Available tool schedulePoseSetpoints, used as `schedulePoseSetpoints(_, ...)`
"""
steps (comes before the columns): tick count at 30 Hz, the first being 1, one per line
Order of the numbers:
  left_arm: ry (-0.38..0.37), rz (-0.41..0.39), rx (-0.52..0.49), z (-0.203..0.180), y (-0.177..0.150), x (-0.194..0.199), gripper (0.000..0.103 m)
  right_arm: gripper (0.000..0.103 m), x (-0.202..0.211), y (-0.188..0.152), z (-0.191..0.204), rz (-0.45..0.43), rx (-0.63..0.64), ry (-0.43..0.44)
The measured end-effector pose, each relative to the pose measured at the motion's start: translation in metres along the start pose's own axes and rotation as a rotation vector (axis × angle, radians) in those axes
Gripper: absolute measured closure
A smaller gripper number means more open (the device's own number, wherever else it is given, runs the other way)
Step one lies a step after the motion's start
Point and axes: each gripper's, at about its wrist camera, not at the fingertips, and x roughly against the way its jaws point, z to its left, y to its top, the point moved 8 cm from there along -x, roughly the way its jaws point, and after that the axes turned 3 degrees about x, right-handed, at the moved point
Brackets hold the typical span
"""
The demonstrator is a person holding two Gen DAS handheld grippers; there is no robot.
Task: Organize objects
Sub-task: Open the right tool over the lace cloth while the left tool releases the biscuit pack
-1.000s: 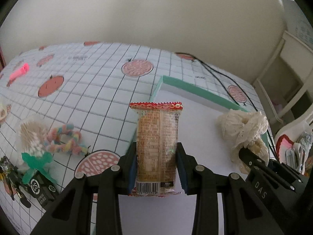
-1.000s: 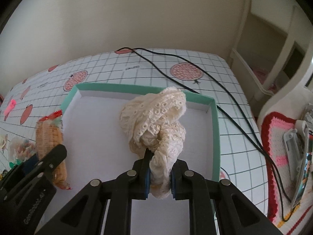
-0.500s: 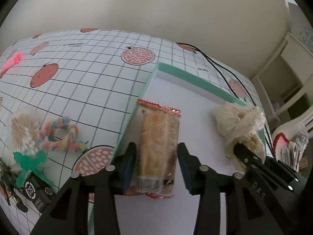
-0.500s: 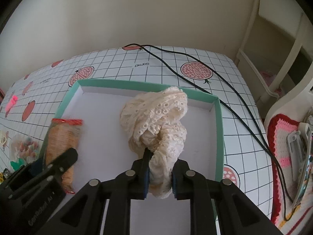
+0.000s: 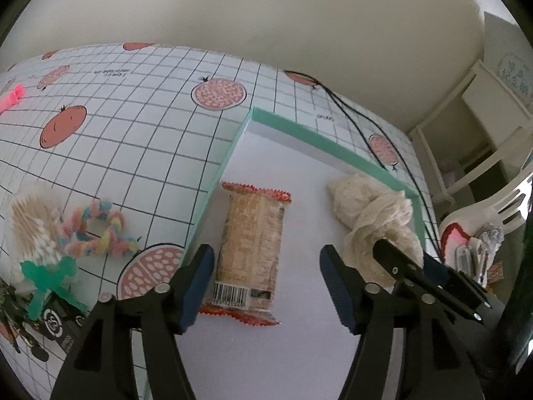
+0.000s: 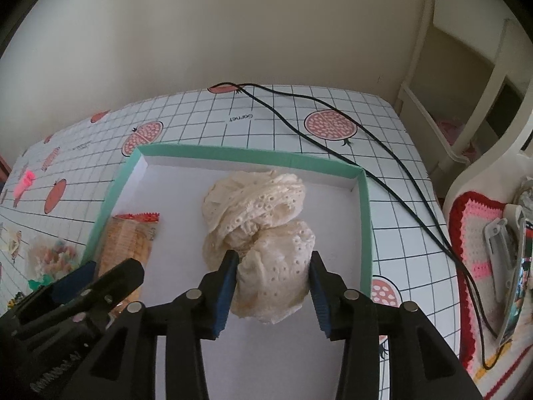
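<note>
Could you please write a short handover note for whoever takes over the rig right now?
Left gripper: open, fingers on either side of the snack packet, which lies flat in the green-rimmed box by its left wall.
Right gripper: open, fingers around the cream lace bundle, which rests on the box floor.
Done: both items are in the box.
Left: the rainbow rope toy, cotton swabs, green clip and pink clip lie on the tablecloth outside the box.
</note>
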Motion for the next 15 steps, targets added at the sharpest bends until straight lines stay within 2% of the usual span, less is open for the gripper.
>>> schedulePoseSetpoints(2,-0.010,-0.010,-0.001,-0.002,0.004,0.006,0.029,0.058,0.005,0.001,0.000,-0.011,-0.014,0.017)
schedulePoseSetpoints(10,-0.053,-0.032,-0.014,-0.005,0.012,0.031,0.024,0.058,0.021,0.007,0.001,-0.029,-0.066,0.024)
schedulePoseSetpoints(15,-0.042,-0.053,-0.026,0.005,0.019,0.039,0.021,0.058,0.028,0.006,0.001,-0.049,-0.088,0.004)
